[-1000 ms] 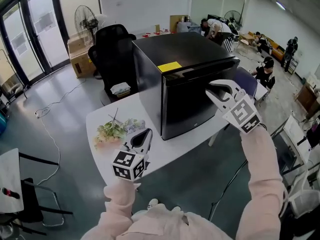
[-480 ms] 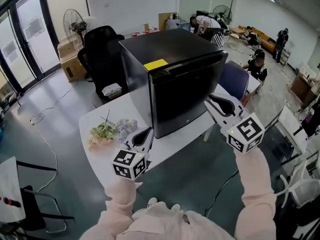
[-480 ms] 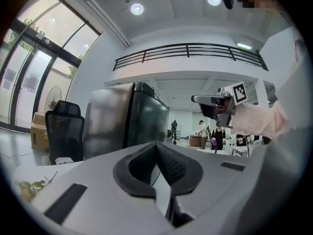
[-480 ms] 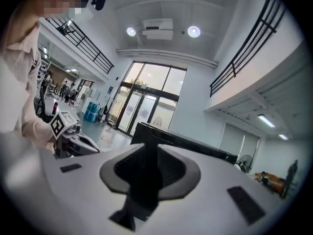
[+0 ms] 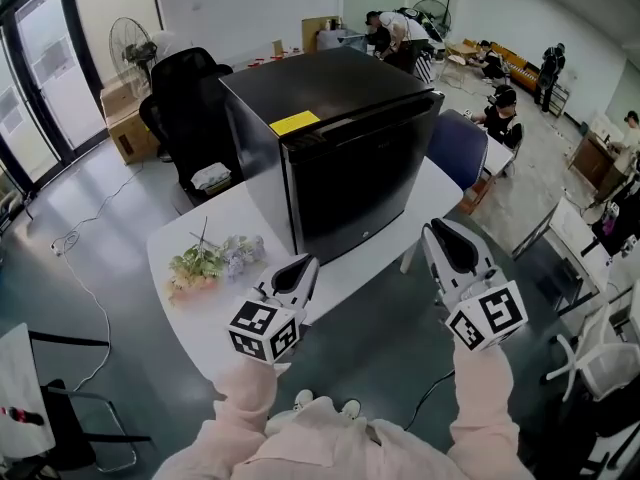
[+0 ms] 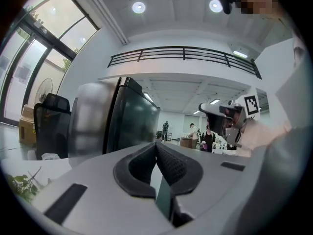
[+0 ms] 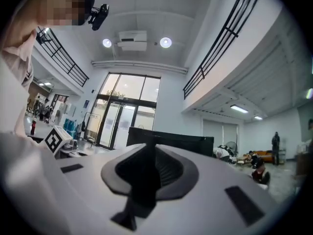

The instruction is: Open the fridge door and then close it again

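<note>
The black fridge [image 5: 340, 118] stands on the white table [image 5: 215, 313], towards its far side, with its door [image 5: 365, 188] shut flush against the cabinet and facing the person. A yellow note [image 5: 295, 122] lies on the top near the front edge. Neither tool touches the fridge. The left gripper [image 5: 303, 266] is held level over the table's near edge, just in front of the door's lower left corner; its own view shows the jaws pressed together at the tips with nothing between them. The right gripper [image 5: 438, 233] is held off the table's right side, beyond the door's right corner and apart from it; its jaws stand a narrow gap apart and are closing, with nothing between them. A bunch of pale artificial flowers [image 5: 210, 261] lies on the table to the left of the left gripper. A black office chair [image 5: 185, 98] stands behind the fridge on the left, and a blue chair [image 5: 455, 148] is on the right of the table.
</note>
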Demonstrator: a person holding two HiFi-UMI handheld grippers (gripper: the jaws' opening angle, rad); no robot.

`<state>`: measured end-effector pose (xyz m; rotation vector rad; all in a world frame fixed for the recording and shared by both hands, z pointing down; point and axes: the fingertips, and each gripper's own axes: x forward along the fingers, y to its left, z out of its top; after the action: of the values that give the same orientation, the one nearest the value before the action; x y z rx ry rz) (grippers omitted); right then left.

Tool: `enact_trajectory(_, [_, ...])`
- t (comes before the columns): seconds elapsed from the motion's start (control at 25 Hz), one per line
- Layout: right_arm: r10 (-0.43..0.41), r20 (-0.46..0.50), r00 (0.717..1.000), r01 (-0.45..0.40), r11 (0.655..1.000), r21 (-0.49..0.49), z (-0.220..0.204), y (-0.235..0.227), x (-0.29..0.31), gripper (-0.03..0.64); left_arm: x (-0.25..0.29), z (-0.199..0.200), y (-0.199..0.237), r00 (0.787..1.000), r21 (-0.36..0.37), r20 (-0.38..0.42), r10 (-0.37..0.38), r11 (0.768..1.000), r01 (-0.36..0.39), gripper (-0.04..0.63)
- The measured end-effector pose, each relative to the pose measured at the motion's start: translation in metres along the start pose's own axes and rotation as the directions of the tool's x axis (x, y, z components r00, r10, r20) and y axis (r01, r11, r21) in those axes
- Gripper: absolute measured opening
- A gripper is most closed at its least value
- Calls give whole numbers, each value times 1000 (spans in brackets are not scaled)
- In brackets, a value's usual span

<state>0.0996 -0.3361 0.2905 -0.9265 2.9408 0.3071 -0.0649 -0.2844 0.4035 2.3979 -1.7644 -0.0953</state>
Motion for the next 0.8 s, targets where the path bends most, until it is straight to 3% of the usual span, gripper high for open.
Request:
enact_trajectory(0.2, [-106,-1,994,106,990,97,-25,5,-17,40,5,-7,-9,1000,-1,-5,-28,1000,28,11])
enact_trajectory(0.48, [-225,-77,971,237,942,238,-75,8,-39,19,5,-14,-15,999,-31,1,-32,999,32,11])
enact_trajectory(0.8, [-251,-185,950,291,927,235,-121,20,-41,11,8,-27,-14,1000,-21,-25,-18,1000,17,11])
